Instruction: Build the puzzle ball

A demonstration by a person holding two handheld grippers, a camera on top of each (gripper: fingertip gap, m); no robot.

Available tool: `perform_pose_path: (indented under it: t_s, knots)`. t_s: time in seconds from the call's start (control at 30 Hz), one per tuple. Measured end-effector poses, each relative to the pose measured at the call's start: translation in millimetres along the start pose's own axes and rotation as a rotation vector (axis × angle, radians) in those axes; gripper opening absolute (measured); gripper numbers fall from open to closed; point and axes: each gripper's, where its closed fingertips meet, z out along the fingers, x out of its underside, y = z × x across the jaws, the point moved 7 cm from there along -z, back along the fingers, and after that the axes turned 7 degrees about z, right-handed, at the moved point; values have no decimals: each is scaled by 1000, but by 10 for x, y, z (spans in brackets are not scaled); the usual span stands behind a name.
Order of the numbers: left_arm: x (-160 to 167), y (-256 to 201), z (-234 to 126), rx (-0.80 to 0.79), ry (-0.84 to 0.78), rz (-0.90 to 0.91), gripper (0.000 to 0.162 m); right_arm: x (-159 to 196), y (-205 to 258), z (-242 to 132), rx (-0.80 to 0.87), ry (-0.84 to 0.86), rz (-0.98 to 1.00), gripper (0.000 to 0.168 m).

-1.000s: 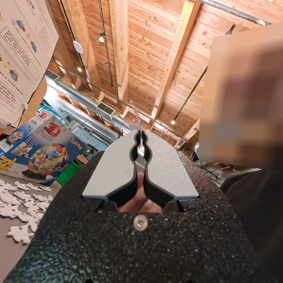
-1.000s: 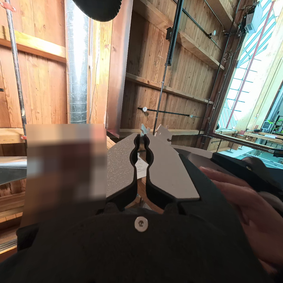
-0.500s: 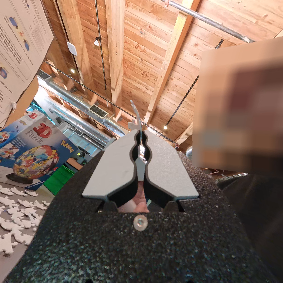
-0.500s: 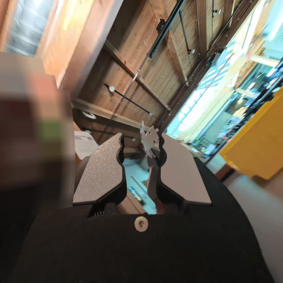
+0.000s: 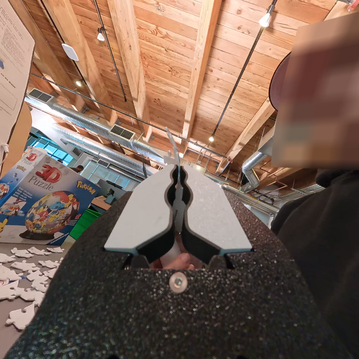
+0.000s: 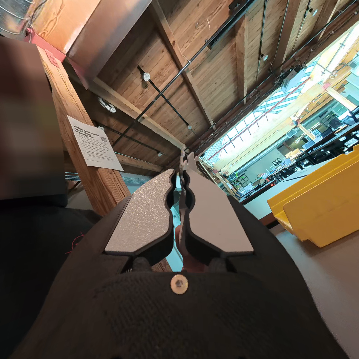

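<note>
My left gripper (image 5: 178, 169) points up at the ceiling and is shut on a thin curved puzzle piece (image 5: 173, 150), seen edge-on above the fingertips. My right gripper (image 6: 181, 172) is also tilted up and shut on a white puzzle piece (image 6: 187, 161) that sticks out past the tips. Several loose white puzzle pieces (image 5: 21, 272) lie on the grey table at the lower left of the left wrist view. The puzzle box (image 5: 42, 206) stands behind them.
A person stands close, dark clothing (image 5: 320, 252) at the right of the left wrist view and the left of the right wrist view (image 6: 29, 252). A yellow bin (image 6: 318, 211) sits on the table at right. A wooden post (image 6: 85, 155) bears a paper sheet.
The right gripper swung round, opened with the piece resting on one finger, then shut on it again. The left gripper tilted slightly, still holding its piece.
</note>
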Motion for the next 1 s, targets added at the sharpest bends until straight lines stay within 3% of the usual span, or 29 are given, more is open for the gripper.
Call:
perform_pose_path:
  t_s: [0.6, 0.77, 1.0]
  knots:
    - [-12, -32, 35, -40, 47, 66, 2, -32, 20, -4, 10, 9, 26, 3]
    - [-23, -31, 39, -62, 120, 116, 18, -58, 25, -19, -1, 9, 45, 3]
    - [-26, -43, 61, -65, 279, 202, 13, -39, 2, -23, 35, 54, 29, 3]
